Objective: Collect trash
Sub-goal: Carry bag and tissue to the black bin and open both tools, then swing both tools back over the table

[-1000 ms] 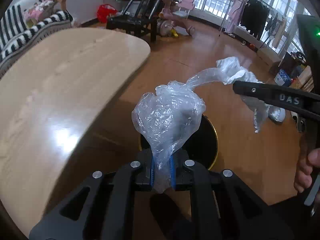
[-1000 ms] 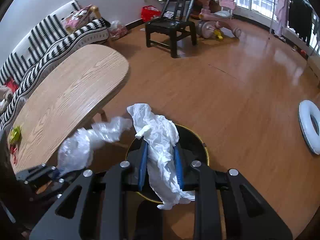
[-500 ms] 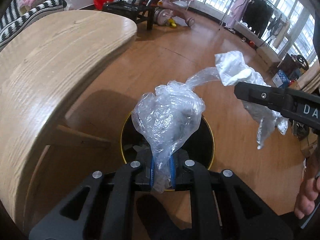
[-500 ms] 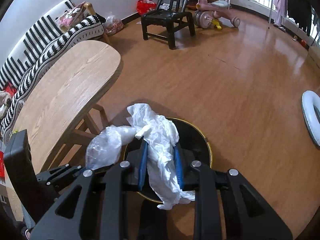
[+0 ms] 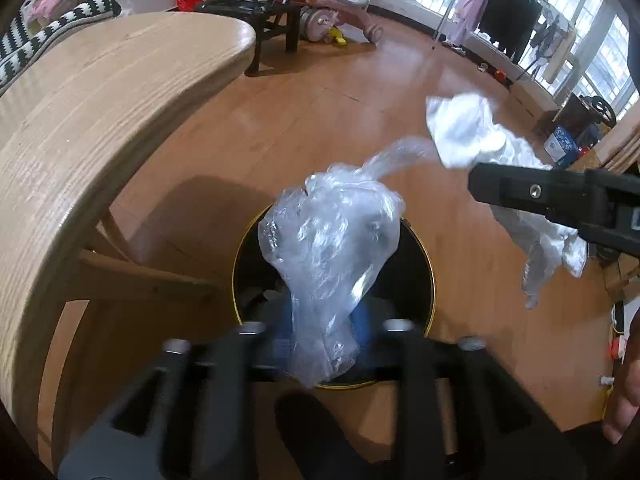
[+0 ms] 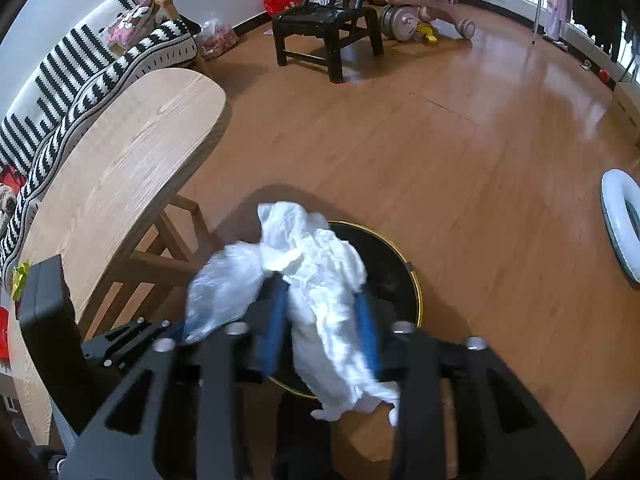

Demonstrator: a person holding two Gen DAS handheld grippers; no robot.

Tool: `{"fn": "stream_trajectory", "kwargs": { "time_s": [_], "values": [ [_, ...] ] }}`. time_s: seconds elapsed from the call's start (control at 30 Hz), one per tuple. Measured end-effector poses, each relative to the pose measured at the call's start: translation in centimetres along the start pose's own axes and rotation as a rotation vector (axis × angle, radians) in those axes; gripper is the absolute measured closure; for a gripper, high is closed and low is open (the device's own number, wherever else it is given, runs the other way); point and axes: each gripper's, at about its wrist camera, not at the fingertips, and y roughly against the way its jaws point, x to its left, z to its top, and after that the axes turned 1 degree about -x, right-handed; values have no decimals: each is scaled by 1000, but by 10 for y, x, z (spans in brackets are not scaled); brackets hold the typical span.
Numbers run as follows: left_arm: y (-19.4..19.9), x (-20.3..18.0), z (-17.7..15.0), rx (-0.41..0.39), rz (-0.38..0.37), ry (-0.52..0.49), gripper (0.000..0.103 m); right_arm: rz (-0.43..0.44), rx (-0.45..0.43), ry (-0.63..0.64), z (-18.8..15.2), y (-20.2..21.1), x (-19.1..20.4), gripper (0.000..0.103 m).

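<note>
My left gripper (image 5: pixel 322 320) holds a crumpled clear plastic bag (image 5: pixel 332 248) right above a round black trash bin with a gold rim (image 5: pixel 424 256) on the floor. Its blurred jaws look wider apart, and the bag still sits between them. My right gripper (image 6: pixel 320 320) holds a crumpled white plastic wrap (image 6: pixel 320 272) above the same bin (image 6: pixel 400 264); its jaws also look wider. The right gripper shows from the side in the left wrist view (image 5: pixel 476 188), with the white wrap (image 5: pixel 468 132) hanging from it. The clear bag (image 6: pixel 224 284) shows at left in the right wrist view.
A rounded wooden table (image 5: pixel 100 112) stands left of the bin, its legs close by (image 6: pixel 172 236). A black chair (image 6: pixel 324 24), a striped sofa (image 6: pixel 80 76) and a pink ride-on toy (image 6: pixel 424 4) stand farther back. A white ring (image 6: pixel 620 224) lies on the floor at right.
Both grippers have lowered and moved over the bin with their trash. In the last half second the jaws of both have spread and blur with motion; both pieces remain between them.
</note>
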Motion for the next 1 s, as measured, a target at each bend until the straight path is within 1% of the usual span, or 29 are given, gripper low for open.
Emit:
{"fn": "stream_trajectory", "kwargs": {
  "time_s": [0.03,0.07,0.23,0.3,0.37,0.43,0.5,0.57,0.67,0.73,0.8,0.87,0.97,1.0],
  "values": [
    [1,0,0,-10,7,-4,38,-2,-1,1,0,0,1,50],
    [3,0,0,-27,11,-8,33,-6,-6,1,0,1,1,47],
    [6,1,0,-30,10,-16,30,1,-9,-2,-1,2,-1,47],
    [12,1,-6,-29,9,-16,26,-3,-18,-3,-1,5,-1,47],
    [16,2,-8,-28,11,-22,23,5,-39,-1,1,12,1,43],
    [27,3,-9,-36,13,-23,19,14,-59,10,2,17,7,35],
    [43,8,-11,-52,21,-24,14,23,-88,35,3,26,19,31],
    [61,13,-14,-67,32,-27,11,41,-120,73,3,36,39,29],
    [99,29,-21,-100,88,-25,7,73,-172,131,0,52,73,23],
    [127,45,-29,-131,133,-22,7,100,-211,168,-1,63,95,20],
    [153,69,-38,-158,181,-6,7,132,-240,207,-2,72,119,19],
    [176,93,-47,-182,229,24,7,163,-250,246,-4,76,144,19],
    [214,138,-68,-211,314,96,7,212,-241,316,-11,76,190,19],
    [228,155,-78,-220,353,122,7,233,-237,341,-13,75,209,19]
  ]
}}
